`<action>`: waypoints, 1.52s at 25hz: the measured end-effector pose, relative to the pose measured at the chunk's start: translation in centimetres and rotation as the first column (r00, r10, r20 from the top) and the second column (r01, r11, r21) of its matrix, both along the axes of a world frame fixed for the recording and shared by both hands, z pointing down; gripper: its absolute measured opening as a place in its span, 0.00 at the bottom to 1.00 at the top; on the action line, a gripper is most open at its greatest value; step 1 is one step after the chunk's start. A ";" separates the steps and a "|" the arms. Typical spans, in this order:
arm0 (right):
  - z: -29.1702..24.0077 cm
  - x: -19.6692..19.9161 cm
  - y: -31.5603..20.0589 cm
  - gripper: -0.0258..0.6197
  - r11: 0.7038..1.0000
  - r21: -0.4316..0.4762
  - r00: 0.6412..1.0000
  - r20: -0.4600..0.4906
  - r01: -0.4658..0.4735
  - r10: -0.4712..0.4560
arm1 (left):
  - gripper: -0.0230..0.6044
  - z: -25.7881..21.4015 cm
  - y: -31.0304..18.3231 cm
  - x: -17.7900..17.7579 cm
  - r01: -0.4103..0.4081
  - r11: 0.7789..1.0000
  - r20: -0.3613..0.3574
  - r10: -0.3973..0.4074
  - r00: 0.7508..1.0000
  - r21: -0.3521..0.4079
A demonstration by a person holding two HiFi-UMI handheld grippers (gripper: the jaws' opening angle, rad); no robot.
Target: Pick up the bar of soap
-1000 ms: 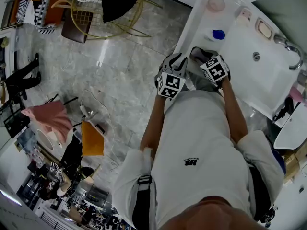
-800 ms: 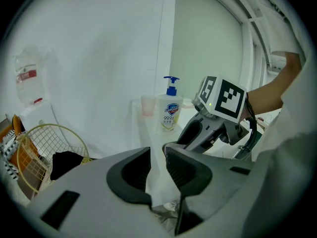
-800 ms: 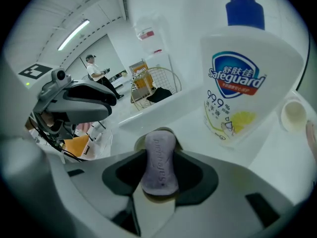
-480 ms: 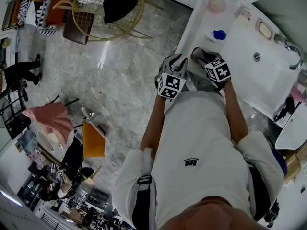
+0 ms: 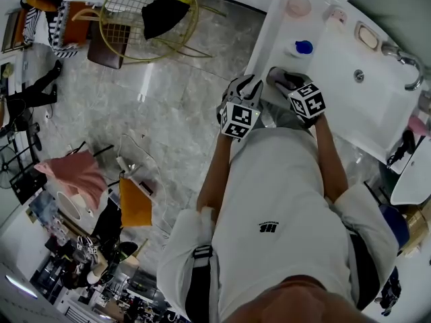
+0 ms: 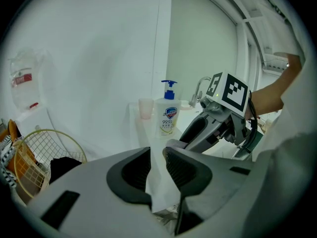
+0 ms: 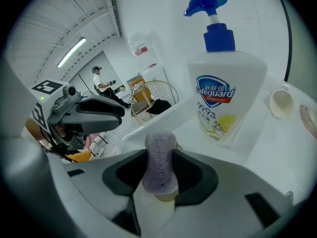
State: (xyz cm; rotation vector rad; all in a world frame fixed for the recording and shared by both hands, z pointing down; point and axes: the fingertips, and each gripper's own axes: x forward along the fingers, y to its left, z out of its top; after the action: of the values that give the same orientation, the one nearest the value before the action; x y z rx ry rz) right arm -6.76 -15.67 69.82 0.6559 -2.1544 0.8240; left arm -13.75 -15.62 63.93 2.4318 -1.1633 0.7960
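Observation:
The purple bar of soap stands on edge between the jaws of my right gripper, which is shut on it. In the head view the right gripper sits over the near edge of the white counter, close to the pump soap bottle. The bar itself is too small to make out there. The bottle stands upright just beyond the bar. My left gripper hangs just left of the counter edge, jaws nearly together with nothing between them, beside the right gripper.
A pink cup stands at the counter's far end. The sink basin with a faucet and a small dish lies to the right. A gold wire basket stands on the marble floor to the left.
Both grippers stay almost where they were, and the right one keeps its hold on the soap. Only the head view has shifted slightly.

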 end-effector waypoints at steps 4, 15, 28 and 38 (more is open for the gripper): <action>-1.1 0.0 -0.2 0.33 1.000 0.015 0.999 0.023 -0.023 0.023 | 0.19 -0.5 -0.2 0.0 -0.014 1.000 -0.001 0.014 1.000 0.008; -3.7 -0.1 -0.4 0.33 0.995 0.076 0.995 0.073 -0.067 0.062 | 0.19 -1.7 -0.7 0.2 -0.050 0.998 -0.004 0.050 0.999 0.040; -8.9 1.0 -1.2 0.33 0.968 0.211 0.987 0.115 -0.136 0.114 | 0.19 -5.1 -1.4 0.8 -0.074 0.991 -0.038 0.079 0.996 0.113; -13.8 1.2 -1.8 0.33 0.930 0.320 0.977 0.164 -0.180 0.133 | 0.19 -8.6 -2.4 1.5 -0.090 0.976 -0.064 0.105 0.992 0.196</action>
State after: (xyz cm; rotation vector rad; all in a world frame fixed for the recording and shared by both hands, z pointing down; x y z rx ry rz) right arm -5.51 -17.46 56.00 0.9784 -2.4207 0.6034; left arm -12.26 -18.01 55.29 2.6706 -1.1489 0.6403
